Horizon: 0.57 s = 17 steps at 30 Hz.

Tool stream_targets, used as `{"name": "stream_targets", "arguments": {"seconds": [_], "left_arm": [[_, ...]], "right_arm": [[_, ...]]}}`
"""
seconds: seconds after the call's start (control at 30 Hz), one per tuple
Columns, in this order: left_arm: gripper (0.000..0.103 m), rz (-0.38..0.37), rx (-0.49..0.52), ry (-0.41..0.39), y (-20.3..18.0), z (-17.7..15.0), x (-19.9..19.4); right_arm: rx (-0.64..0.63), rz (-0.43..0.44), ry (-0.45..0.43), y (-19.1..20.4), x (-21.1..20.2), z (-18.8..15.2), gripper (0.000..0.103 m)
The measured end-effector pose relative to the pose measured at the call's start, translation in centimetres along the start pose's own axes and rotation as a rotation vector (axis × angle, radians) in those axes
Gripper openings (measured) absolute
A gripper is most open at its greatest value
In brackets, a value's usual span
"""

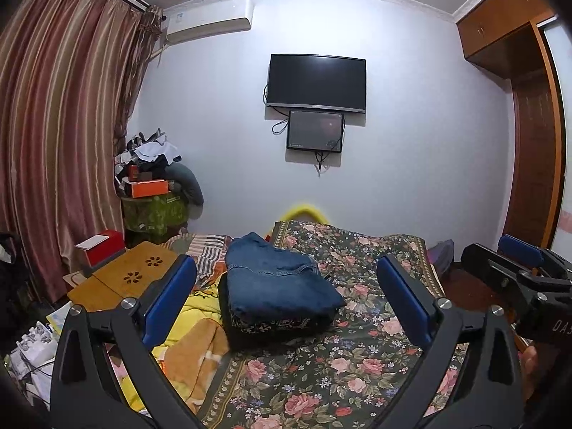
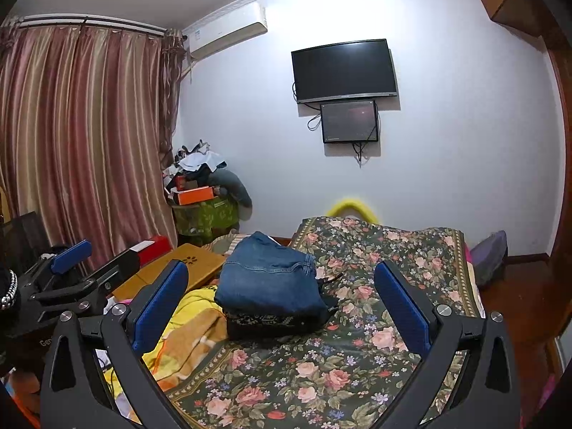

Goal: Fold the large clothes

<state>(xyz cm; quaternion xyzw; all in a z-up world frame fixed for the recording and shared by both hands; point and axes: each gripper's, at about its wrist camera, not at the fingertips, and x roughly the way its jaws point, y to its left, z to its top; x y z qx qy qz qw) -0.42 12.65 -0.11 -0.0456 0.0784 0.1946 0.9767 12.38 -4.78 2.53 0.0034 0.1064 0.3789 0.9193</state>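
The fingers (image 1: 171,293) of the left gripper (image 1: 286,296) and right gripper (image 2: 282,296) stand spread and empty above the bed (image 2: 357,350), where the folded denim garment (image 2: 268,282) rests stacked on a dark patterned garment (image 2: 271,323), apparently stored as finished.

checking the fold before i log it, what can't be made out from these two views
- Dark patterned garment under the folded jeans: left wrist view, jeans cover all but its front edge.
- Yellow object behind the bed: both views, blurred and cut off by the floral bedspread.
- Small wall screen: its text is too small.
- Right gripper in left wrist view: cut off at the edge.
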Motion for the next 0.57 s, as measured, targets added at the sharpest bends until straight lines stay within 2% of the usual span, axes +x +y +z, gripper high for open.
{"name": "stream_targets", "arguments": {"seconds": [0.57], "left_arm": [[0.102,-0.002,0.018,-0.002,-0.62,-0.03,0.02]], "right_arm": [[0.014,-0.007,0.005,-0.09,0.23,-0.21,0.103]]}}
